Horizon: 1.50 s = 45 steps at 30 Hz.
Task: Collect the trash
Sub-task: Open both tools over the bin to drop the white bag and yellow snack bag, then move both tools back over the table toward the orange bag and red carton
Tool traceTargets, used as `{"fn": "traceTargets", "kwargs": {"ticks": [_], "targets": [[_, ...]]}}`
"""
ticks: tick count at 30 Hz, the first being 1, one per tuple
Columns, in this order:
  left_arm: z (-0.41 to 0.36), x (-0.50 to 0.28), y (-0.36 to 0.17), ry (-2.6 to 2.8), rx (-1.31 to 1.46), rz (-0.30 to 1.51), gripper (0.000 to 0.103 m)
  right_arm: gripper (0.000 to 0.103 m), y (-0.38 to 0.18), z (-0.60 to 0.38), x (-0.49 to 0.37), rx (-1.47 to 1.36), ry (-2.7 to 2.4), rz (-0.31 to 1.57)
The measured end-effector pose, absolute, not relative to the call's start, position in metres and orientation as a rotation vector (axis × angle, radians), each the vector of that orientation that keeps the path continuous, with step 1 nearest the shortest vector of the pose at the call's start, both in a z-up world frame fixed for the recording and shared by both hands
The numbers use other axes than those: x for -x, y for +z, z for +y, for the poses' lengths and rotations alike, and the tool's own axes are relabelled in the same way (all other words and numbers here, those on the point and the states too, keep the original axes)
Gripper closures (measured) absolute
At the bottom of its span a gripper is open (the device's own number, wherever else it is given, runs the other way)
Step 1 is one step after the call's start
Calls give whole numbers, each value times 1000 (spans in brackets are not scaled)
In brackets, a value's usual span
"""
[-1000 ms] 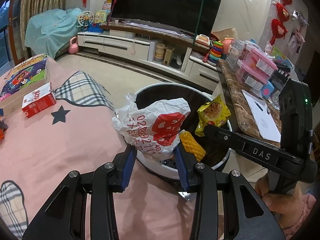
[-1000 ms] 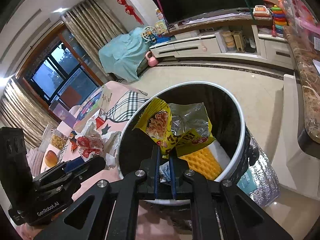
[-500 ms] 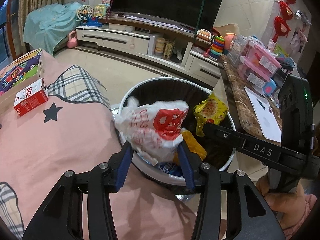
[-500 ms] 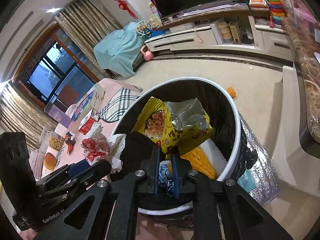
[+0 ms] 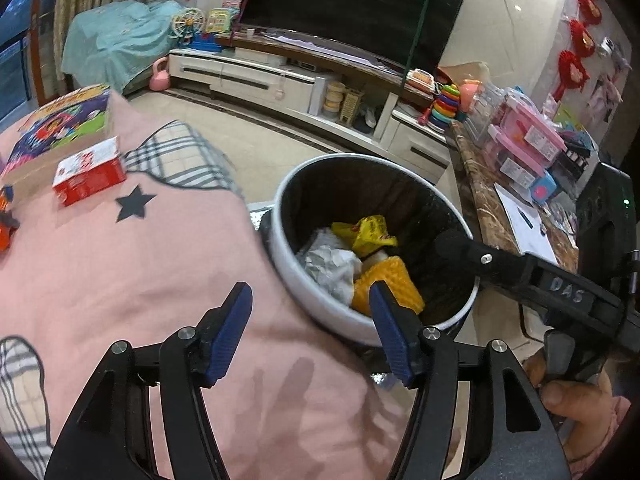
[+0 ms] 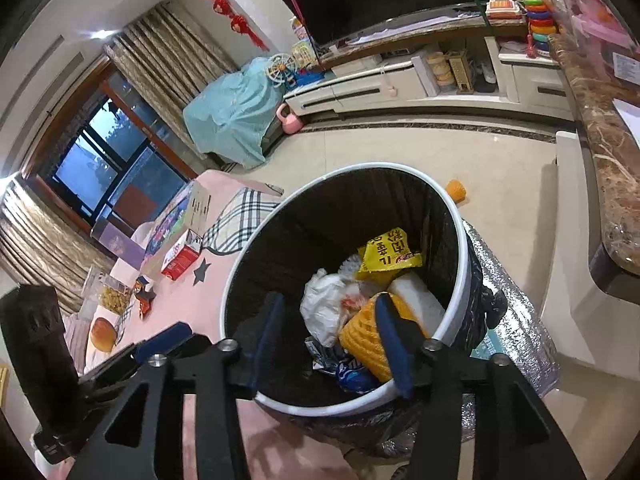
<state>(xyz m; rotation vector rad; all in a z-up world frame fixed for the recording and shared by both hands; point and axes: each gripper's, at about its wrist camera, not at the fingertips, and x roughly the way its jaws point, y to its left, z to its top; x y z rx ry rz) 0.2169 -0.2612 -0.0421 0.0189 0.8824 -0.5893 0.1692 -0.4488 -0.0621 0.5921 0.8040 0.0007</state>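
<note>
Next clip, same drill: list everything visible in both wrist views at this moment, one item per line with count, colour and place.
trash bin: one, white rim, black liner, beside the pink bed.
white plastic bag: one, crumpled, inside the bin.
yellow snack wrapper: one, inside the bin, far side.
yellow foam net: one, inside the bin, near side.
blue wrapper: one, at the bin's bottom.
red-and-white box: one, on the pink bedspread.
colourful game box: one, behind the red box.
television: one, black, above the white cabinet.
left gripper: open, empty, over the bed's edge.
right gripper: open, empty, over the bin.
</note>
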Motion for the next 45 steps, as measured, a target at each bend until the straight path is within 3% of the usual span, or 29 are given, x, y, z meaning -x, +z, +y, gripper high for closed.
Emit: {"fn": "traceTargets", "kwargs": {"ticks": [6, 10, 27, 45], "targets": [[-225, -209, -48, -523, 25, 879, 37, 15, -54, -431, -162, -577, 0, 771], [-194, -202, -53, -468, 65, 869, 32, 14, -53, -410, -160, -553, 19, 767], [-72, -196, -66, -269, 201, 857, 30, 7, -48, -316, -175, -454, 145, 784], [-9, -213, -70, -155, 252, 850, 29, 7, -59, -252, -212, -385, 218, 820]]}}
